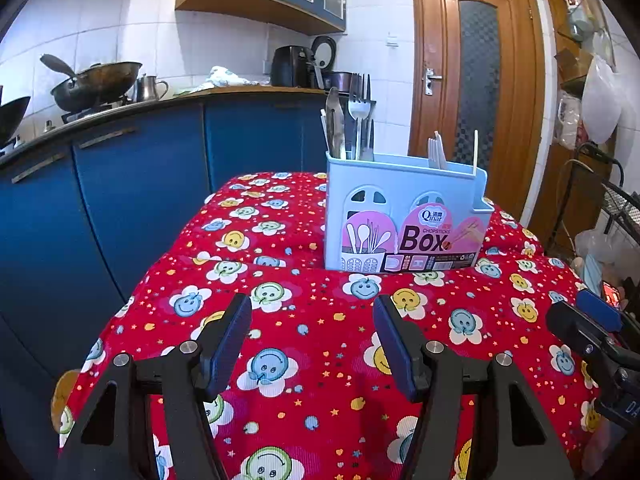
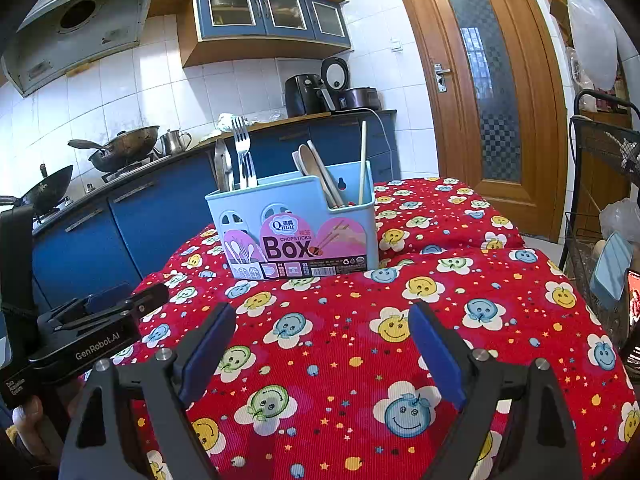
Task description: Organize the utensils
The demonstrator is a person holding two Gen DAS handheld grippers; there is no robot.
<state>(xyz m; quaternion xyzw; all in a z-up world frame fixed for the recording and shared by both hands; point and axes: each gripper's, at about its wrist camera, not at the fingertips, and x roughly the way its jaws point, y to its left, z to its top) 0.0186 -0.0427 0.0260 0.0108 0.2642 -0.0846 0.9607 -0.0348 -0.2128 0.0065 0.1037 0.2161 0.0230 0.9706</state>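
A light blue chopsticks box [image 1: 404, 212] [image 2: 296, 224] stands upright on a red tablecloth [image 1: 312, 336] [image 2: 344, 344] with smiley flowers. Its left compartment holds metal forks [image 1: 359, 108] [image 2: 241, 148] and a knife [image 2: 221, 166]. Its right compartment holds wooden spoons [image 2: 316, 172], a single chopstick [image 2: 362, 160] and white utensils [image 1: 437, 152]. My left gripper [image 1: 312, 316] hovers open over the cloth, short of the box, with nothing between its fingers. My right gripper [image 2: 322, 324] is open wider, also empty, in front of the box. Each gripper shows at the edge of the other's view.
Blue kitchen cabinets [image 1: 140, 184] with a stove, a wok [image 1: 96, 84] and a kettle run along the left and back. A wooden door [image 2: 492, 80] stands behind the table. A wire rack with bags [image 2: 604, 208] sits at the right.
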